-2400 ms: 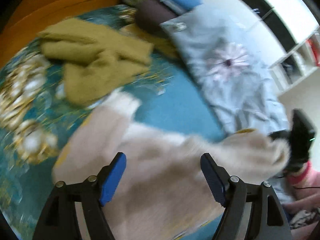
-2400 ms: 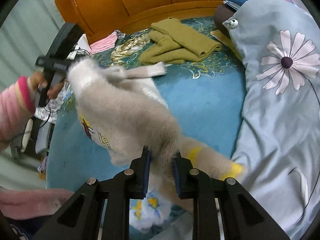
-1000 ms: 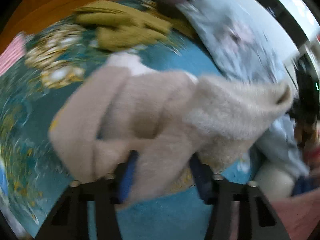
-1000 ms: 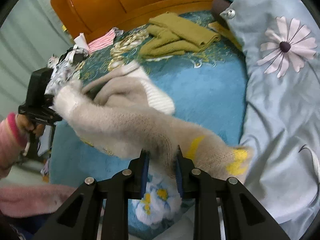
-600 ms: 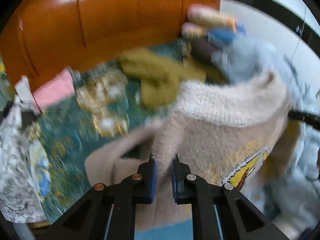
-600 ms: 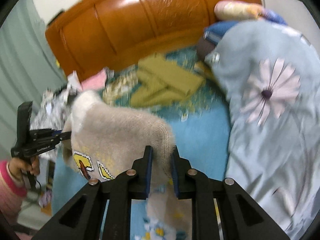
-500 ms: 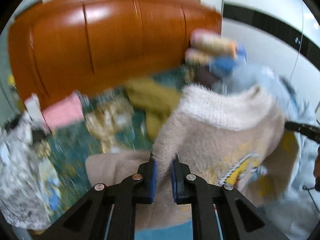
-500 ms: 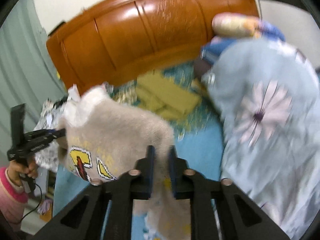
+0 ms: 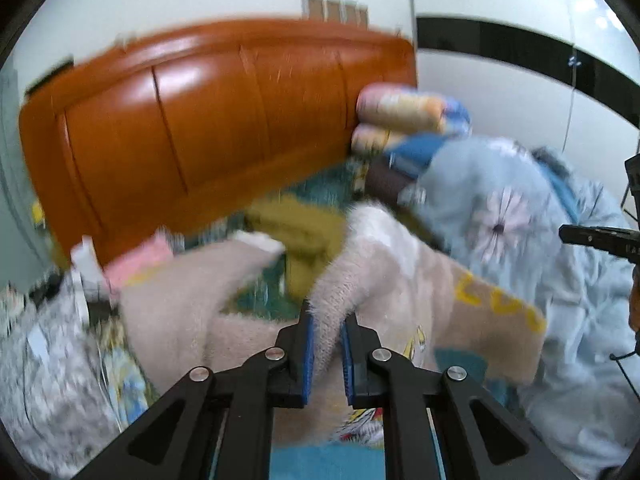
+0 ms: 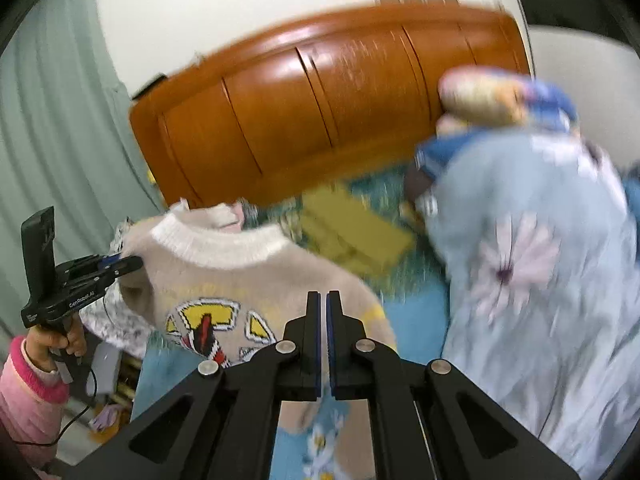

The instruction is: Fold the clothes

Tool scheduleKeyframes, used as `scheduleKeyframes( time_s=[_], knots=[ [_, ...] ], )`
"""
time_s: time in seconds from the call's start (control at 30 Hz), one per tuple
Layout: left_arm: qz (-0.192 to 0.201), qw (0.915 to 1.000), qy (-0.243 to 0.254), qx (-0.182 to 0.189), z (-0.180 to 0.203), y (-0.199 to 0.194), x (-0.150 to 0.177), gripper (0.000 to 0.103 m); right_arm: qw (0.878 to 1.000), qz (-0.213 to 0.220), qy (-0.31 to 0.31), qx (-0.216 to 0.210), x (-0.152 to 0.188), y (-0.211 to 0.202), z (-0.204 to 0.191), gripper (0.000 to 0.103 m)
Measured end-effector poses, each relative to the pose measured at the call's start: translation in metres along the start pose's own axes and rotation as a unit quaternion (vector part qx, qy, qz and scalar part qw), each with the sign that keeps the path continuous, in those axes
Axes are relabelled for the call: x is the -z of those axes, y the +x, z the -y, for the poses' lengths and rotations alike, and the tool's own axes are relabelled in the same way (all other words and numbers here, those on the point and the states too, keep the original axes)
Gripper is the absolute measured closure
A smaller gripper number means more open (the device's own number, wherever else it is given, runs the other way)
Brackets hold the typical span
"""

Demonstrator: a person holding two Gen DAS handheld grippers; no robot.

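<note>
While I hold the beige sweater (image 10: 256,280) up off the bed (image 10: 416,312), the folding itself looks barely begun: the garment hangs spread between my two tools, unfolded, and an olive garment (image 10: 352,236) already lies folded beyond it near the orange headboard (image 10: 320,112). At my far left, my left gripper (image 9: 326,344) has its blue pads nearly together on a thick wad of fuzzy knit at one shoulder; one sleeve (image 9: 188,280) trails off to its left, the body drapes to its right. In the right wrist view that same tool reaches in from the left and bites the sweater's shoulder. My right gripper (image 10: 323,340) shows its pads almost touching; the knit hangs right at the fingertips, but I cannot tell whether any cloth is pinched between them. The white collar is at the top and the cartoon front faces me, so the sweater's long axis runs roughly up and down, hem downward, shoulders stretched across between my tools. I judge that laying it flat, tucking the sleeves and doubling the body all remain. To my right lies the pale blue flowered quilt (image 10: 540,280).
</note>
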State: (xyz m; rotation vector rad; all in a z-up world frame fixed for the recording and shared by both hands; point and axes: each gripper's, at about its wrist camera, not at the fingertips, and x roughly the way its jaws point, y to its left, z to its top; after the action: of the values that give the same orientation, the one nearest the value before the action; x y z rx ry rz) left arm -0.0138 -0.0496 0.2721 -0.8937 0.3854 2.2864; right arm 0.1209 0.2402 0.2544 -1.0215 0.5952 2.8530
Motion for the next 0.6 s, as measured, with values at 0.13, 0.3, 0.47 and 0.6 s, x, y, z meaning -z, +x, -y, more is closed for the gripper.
scheduleKeyframes(
  time_s=[0.13, 0.3, 0.47, 0.6],
  knots=[
    [-0.075, 0.9968, -0.027, -0.006, -0.009, 0.018, 0.054, 0.091, 0.999, -0.05, 0.02, -0.009, 0.026, 0.027, 0.013, 0.1],
    [-0.152, 0.9841, -0.092, -0.002, -0.028, 0.045, 0.114, 0.091, 0.994, -0.102, 0.012, -0.026, 0.032, 0.067, 0.013, 0.1],
    [-0.148, 0.9823, -0.113, 0.021, -0.033, 0.058, 0.131, 0.09, 0.989, -0.145, -0.021, -0.007, 0.018, 0.109, 0.011, 0.067],
    [-0.156, 0.9799, -0.12, 0.031, -0.039, 0.07, 0.134, 0.089, 0.987, -0.156, -0.047, 0.0, -0.003, 0.129, 0.015, 0.054]
  ],
)
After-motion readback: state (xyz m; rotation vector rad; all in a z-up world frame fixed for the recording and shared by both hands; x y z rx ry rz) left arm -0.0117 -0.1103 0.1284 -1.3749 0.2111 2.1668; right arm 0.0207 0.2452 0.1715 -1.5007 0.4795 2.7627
